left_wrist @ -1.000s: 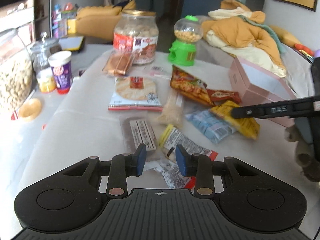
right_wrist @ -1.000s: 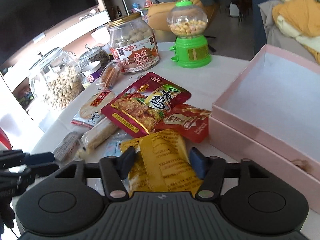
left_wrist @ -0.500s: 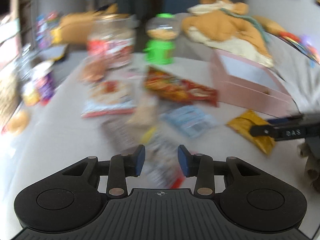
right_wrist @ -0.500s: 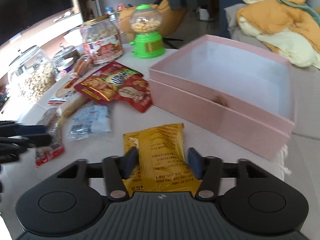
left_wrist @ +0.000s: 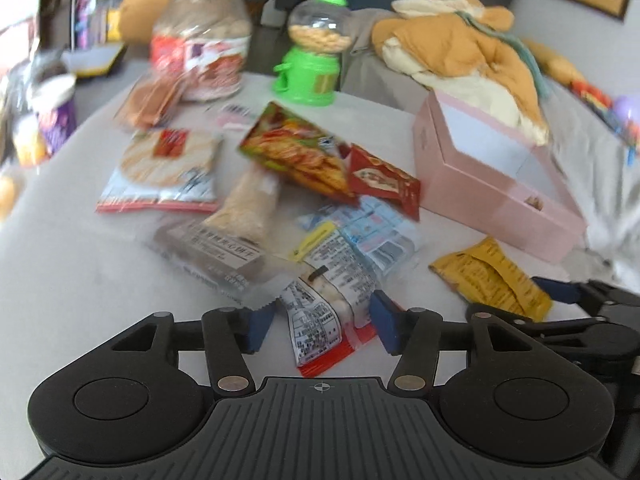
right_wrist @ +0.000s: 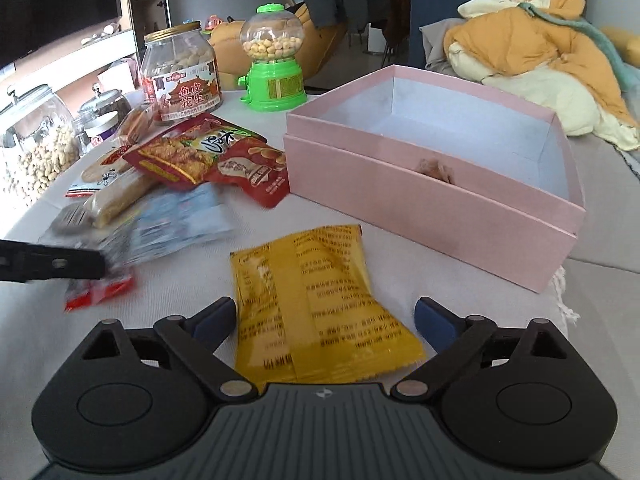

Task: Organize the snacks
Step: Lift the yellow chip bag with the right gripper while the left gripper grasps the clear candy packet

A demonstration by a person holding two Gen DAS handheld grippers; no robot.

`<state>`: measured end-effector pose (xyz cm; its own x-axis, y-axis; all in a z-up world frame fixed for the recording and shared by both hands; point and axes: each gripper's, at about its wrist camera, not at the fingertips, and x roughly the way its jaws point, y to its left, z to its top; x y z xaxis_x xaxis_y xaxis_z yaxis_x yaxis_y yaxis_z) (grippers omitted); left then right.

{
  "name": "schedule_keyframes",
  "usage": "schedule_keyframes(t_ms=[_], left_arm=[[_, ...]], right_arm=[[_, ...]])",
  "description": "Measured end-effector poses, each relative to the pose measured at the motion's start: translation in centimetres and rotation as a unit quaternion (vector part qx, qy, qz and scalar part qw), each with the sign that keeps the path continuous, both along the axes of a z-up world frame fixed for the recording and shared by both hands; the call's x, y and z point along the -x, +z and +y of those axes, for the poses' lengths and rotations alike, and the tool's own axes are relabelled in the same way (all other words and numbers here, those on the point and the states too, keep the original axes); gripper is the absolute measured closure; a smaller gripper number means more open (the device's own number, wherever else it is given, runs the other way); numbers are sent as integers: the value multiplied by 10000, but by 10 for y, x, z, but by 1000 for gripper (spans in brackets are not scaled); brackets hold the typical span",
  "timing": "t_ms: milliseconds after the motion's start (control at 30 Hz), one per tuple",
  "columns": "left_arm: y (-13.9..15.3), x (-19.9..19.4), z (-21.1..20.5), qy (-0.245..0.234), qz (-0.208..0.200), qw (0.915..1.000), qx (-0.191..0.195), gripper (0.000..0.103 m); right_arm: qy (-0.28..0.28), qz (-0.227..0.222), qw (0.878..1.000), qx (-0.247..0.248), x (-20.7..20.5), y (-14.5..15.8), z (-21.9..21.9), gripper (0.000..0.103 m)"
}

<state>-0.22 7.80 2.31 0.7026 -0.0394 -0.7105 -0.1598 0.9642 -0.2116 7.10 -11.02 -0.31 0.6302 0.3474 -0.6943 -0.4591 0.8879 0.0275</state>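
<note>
A yellow snack packet (right_wrist: pixel 316 312) lies flat on the white table between the wide-open fingers of my right gripper (right_wrist: pixel 325 318); it also shows in the left wrist view (left_wrist: pixel 492 280). The open pink box (right_wrist: pixel 436 168) stands just beyond it, empty but for a small brown bit. My left gripper (left_wrist: pixel 318 326) is open around a clear packet with red ends (left_wrist: pixel 328 320) lying on the table. Beyond lie a brown bar (left_wrist: pixel 208 248), a blue-white packet (left_wrist: pixel 372 228), a red-green crisp bag (left_wrist: pixel 300 156) and a small red packet (left_wrist: pixel 384 180).
A big peanut jar with a red label (right_wrist: pixel 182 76), a green candy dispenser (right_wrist: pixel 274 76), glass jars (right_wrist: pixel 34 144) and a purple cup (left_wrist: pixel 54 116) stand at the table's far and left sides. A round cracker packet (left_wrist: pixel 164 168) lies left. Yellow bedding (right_wrist: pixel 536 64) lies behind the box.
My right gripper dragged the yellow packet toward the table's near edge by the pink box, then opened and let it go. My left gripper opened wider around the clear packet.
</note>
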Motion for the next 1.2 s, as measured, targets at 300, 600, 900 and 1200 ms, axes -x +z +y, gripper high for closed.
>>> schedule_keyframes(t_ms=[300, 600, 900, 1200], left_arm=[[-3, -42, 2, 595, -196, 9976, 287, 35], [-6, -59, 9, 650, -362, 9972, 92, 44], [-7, 14, -5, -994, -378, 9943, -36, 50], [16, 49, -13, -1255, -247, 9908, -442, 50]], right_arm=[[-36, -39, 9999, 123, 2, -2, 5, 3], [-150, -25, 9998, 89, 2, -2, 2, 1], [-155, -13, 9999, -2, -1, -1, 0, 0], [335, -8, 9990, 304, -4, 8, 18, 30]])
